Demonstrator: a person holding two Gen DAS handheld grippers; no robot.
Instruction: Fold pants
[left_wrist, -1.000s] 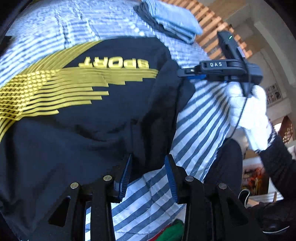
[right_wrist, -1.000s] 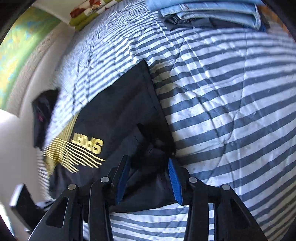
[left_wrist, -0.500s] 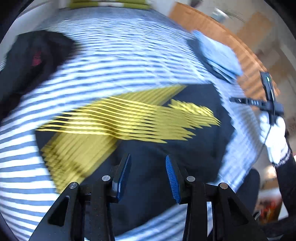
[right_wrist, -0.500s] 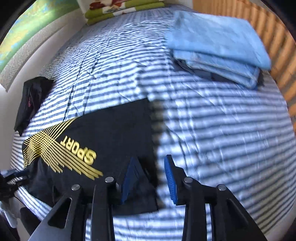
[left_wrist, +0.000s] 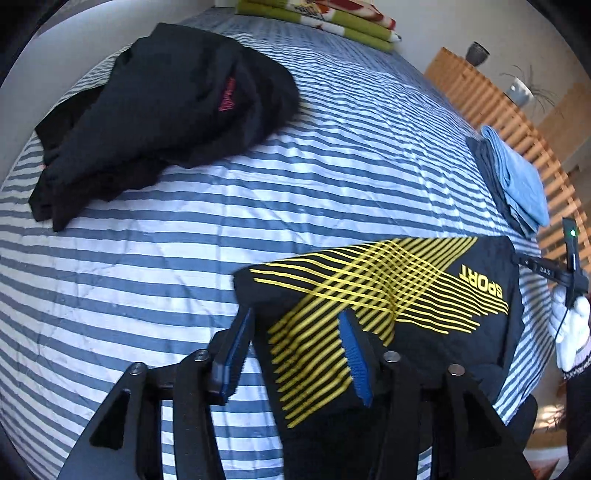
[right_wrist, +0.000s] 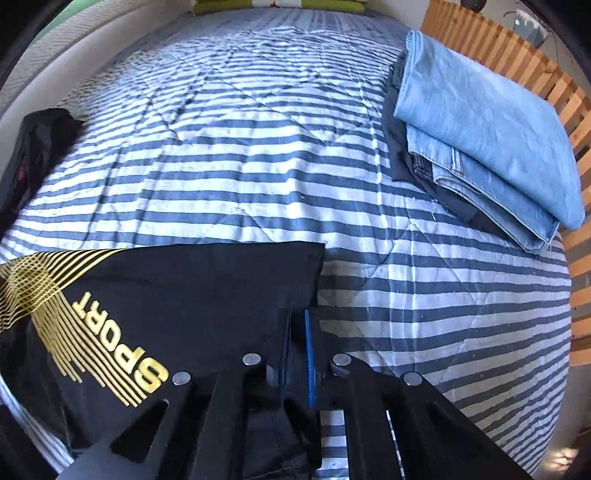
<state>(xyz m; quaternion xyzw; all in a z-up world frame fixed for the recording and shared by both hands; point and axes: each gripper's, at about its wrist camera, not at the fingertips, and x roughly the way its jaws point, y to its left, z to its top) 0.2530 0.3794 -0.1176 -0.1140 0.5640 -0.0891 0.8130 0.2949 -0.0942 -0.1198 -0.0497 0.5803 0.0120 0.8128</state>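
Black pants (left_wrist: 436, 332) with yellow stripes and a "SPORT" print lie folded flat near the front edge of the striped bed (left_wrist: 258, 177). My left gripper (left_wrist: 295, 350) is open and hovers over the pants' left end, with that edge of the cloth between its blue pads. In the right wrist view, my right gripper (right_wrist: 300, 347) is shut on the right edge of the pants (right_wrist: 184, 295). The left wrist view shows the right gripper (left_wrist: 543, 267) at the pants' far end, held by a white-gloved hand (left_wrist: 570, 328).
A heap of black clothes (left_wrist: 166, 110) lies at the back left of the bed. A folded stack of blue jeans (right_wrist: 480, 122) sits at the right by a wooden slatted frame (right_wrist: 524, 59). Folded green bedding (left_wrist: 325, 22) lies at the head.
My right gripper was open around the pants' right edge and has shut on it. My left gripper has swung from the right part of the pants to their left end, still open.
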